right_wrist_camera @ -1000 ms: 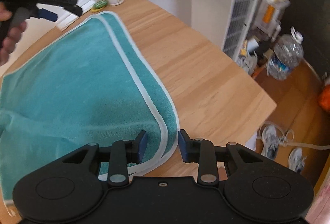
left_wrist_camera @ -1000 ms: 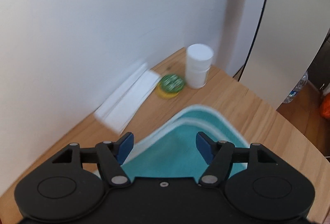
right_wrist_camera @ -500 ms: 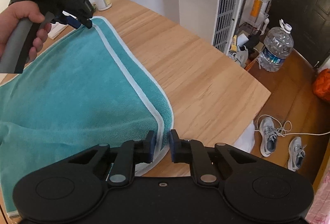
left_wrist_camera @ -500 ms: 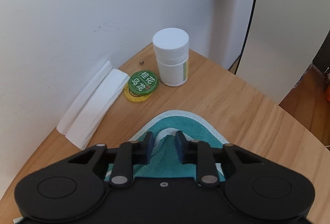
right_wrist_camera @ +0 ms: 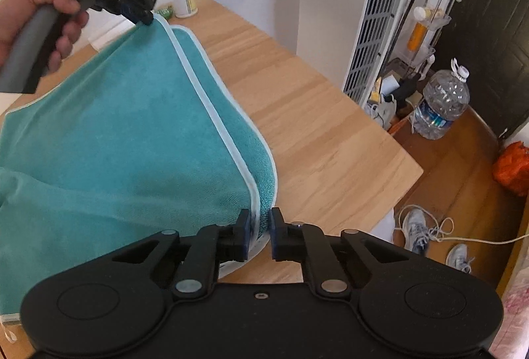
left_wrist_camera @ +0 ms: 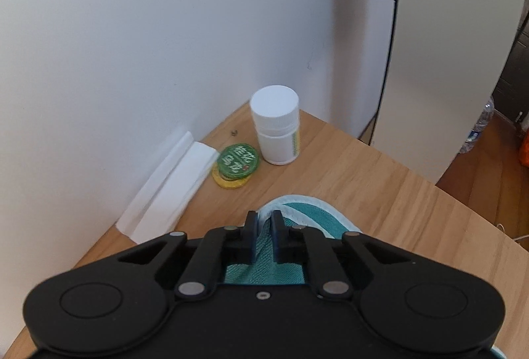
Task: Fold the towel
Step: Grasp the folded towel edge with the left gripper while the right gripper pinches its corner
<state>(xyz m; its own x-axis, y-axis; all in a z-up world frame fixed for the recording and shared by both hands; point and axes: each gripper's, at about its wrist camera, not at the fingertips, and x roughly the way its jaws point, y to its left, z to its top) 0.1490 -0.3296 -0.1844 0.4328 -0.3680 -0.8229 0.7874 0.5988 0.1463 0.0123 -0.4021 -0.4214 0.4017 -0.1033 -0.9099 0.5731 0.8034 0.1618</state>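
Towel: the teal towel (right_wrist_camera: 125, 127) lies already doubled on the wooden counter (right_wrist_camera: 324, 140), with its two far-side corners raised.
Left hand-held gripper (left_wrist_camera: 263, 228): clamped on the towel's back corner, near the white bottle (left_wrist_camera: 277, 129) and green tin (left_wrist_camera: 237, 160).
Right hand-held gripper (right_wrist_camera: 257, 231): pinched on the front corner at the white trim.
Risk: both grips look shallow, at the very edge; tension in carrying the fold over could pull a layer free.
Risk: the raised corner could sweep the bottle if swung backward.
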